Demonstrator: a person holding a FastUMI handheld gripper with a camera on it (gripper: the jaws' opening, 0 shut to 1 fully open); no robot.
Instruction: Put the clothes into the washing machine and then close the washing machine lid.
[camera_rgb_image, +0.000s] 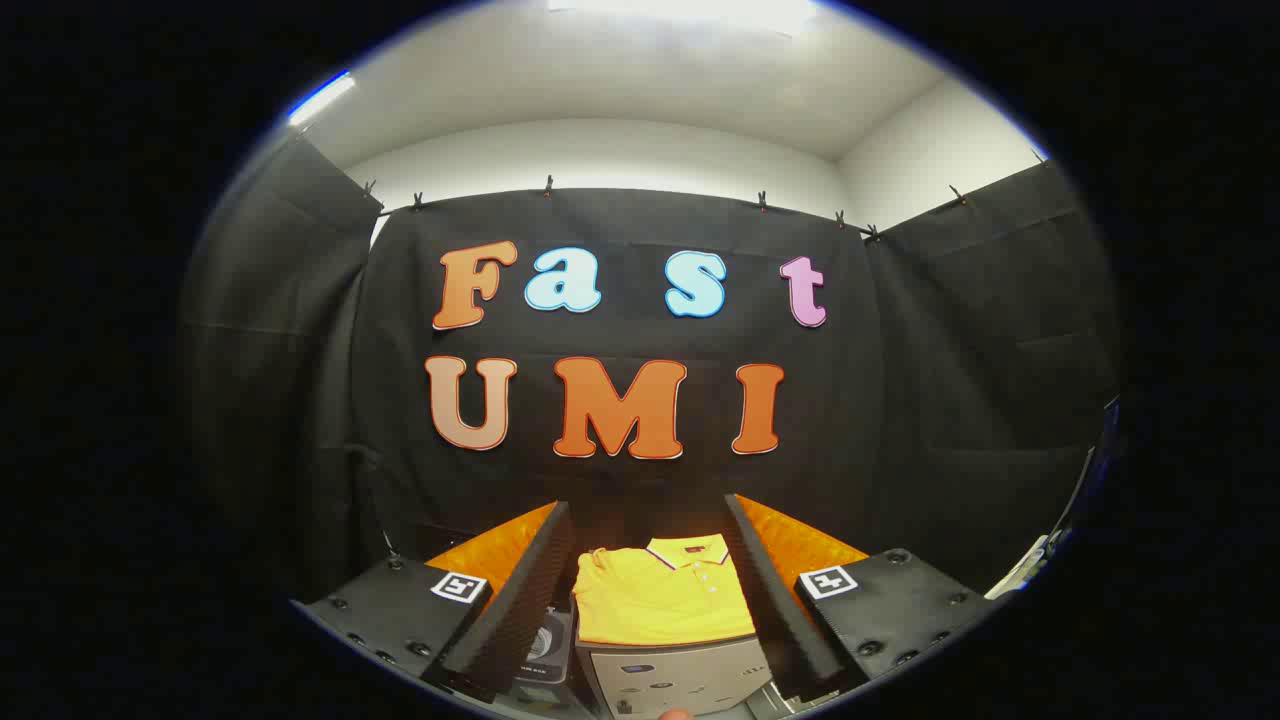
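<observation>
Ahead, folded shirt (662, 600) between parted fingers (520, 590).

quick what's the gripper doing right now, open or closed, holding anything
Gripper: open, fingers spread wide, holding nothing. The folded yellow shirt lies ahead between them, on top of the washing machine, untouched.

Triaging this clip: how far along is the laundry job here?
Done: nothing visible yet. The folded yellow polo shirt lies on top of the washing machine, not inside it.
In hand: nothing. The gripper is open, its fingers spread either side of the shirt without pressing on it.
Left: grasp the shirt, put it into the machine, close the lid. The lid's state cannot be told from this view.
</observation>
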